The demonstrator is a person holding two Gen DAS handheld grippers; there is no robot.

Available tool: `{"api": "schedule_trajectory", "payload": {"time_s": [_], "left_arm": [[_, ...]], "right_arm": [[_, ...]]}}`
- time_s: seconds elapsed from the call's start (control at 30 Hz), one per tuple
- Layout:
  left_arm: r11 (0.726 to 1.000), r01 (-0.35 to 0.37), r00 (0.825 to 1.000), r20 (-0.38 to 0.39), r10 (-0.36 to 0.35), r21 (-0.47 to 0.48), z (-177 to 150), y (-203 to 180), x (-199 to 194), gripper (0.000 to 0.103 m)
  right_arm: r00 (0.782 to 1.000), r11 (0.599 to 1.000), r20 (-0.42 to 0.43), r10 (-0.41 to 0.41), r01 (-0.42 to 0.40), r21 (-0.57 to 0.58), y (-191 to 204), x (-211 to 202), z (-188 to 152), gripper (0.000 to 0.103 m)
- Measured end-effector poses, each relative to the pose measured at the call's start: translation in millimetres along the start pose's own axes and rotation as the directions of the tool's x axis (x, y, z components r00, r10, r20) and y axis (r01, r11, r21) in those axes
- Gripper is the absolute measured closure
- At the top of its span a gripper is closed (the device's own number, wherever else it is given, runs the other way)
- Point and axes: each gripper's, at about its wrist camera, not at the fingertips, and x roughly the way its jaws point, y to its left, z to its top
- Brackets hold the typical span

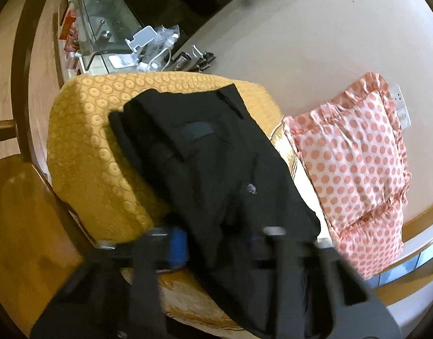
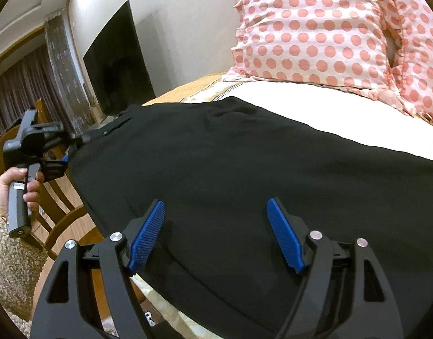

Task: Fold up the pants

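Note:
Black pants (image 1: 216, 169) lie on a bed with a yellow circle-patterned cover (image 1: 89, 152); they also fill the right wrist view (image 2: 244, 163). My left gripper (image 1: 222, 240) is at the near edge of the pants, blurred by motion, fingers apart with fabric between them. It also shows in the right wrist view (image 2: 67, 149) at the left edge of the pants near the waistband, held by a hand. My right gripper (image 2: 215, 234) is open over the pants, blue pads (image 2: 146, 240) wide apart and holding nothing.
A pink polka-dot pillow (image 2: 315, 34) lies at the head of the bed, also in the left wrist view (image 1: 357, 163). A wooden chair (image 1: 24, 212) stands beside the bed. A dark TV (image 2: 117, 67) and a cluttered glass stand (image 1: 103, 28) are beyond.

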Motion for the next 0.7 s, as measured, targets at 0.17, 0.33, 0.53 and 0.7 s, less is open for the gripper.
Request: {"api": "schedule_trajectory", "payload": {"time_s": [0.17, 0.33, 0.53, 0.7], "left_arm": [[0.978, -0.054, 0.997, 0.066, 0.041, 0.201, -6.6, -45.7, -13.8, 0.088], [0.917, 0.007, 0.996, 0.076, -0.041, 0.399, -17.9, -127.5, -26.0, 0.090], [0.758, 0.165, 0.983, -0.039, -0.181, 0.631, -73.3, -238.0, -26.5, 0.090], [0.552, 0.402, 0.914, -0.281, -0.294, 0.730, -161.8, -319.7, -13.7, 0.091]], "right_arm": [[0.999, 0.998, 0.032, -0.004, 0.002, 0.056, -19.5, -15.0, -2.4, 0.025], [0.995, 0.992, 0.093, -0.032, 0.021, 0.122, -43.9, -41.1, -5.4, 0.025], [0.979, 0.972, 0.163, -0.122, 0.084, 0.221, -83.7, -81.8, -15.8, 0.025], [0.950, 0.927, 0.195, -0.244, 0.170, 0.335, -124.6, -119.0, -34.4, 0.025]]}}
